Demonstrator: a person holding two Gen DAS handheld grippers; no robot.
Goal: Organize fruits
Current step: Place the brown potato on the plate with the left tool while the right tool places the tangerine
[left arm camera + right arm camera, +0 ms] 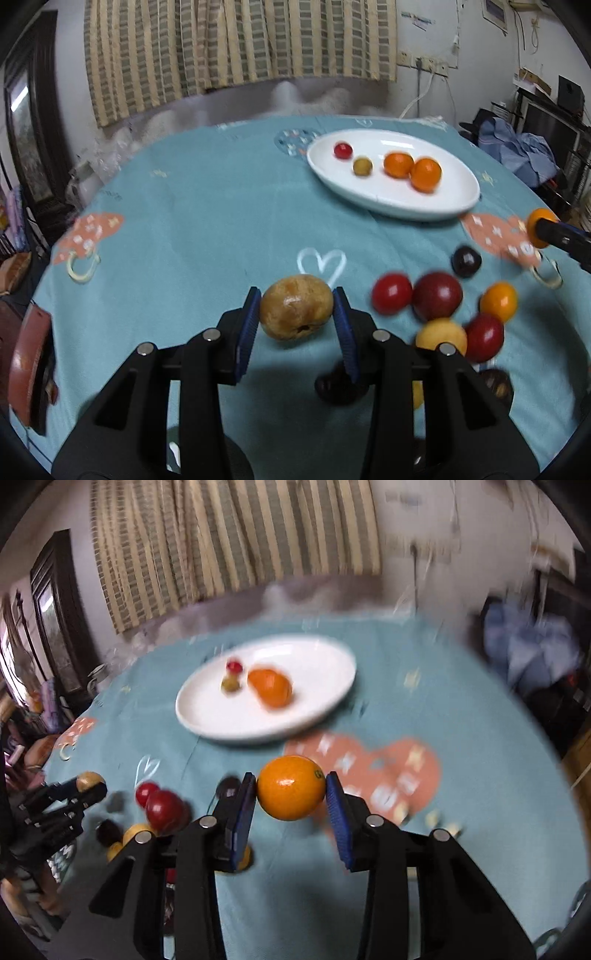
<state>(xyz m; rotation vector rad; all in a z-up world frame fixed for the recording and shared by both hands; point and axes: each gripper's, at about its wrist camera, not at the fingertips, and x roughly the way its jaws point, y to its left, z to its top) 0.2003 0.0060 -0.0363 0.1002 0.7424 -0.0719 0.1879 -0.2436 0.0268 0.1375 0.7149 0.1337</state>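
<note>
My left gripper [296, 306] is shut on a brown-yellow fruit [296, 306] and holds it above the blue tablecloth. My right gripper [291, 793] is shut on an orange [291, 793] held above the cloth, in front of the white oval plate [325, 694]. The plate [454, 199] holds two oranges [412, 168], a small red fruit [342, 150] and a small olive fruit [362, 166]. A loose pile of red, yellow, orange and dark fruits [437, 295] lies on the cloth right of my left gripper. The right gripper with its orange also shows in the left wrist view [541, 227].
The round table carries a blue cloth [192, 206] with pink mushroom prints. Striped curtains hang behind it. Blue clothing [517, 147] lies on furniture at the right. A brown object [29, 362] sits at the table's left edge.
</note>
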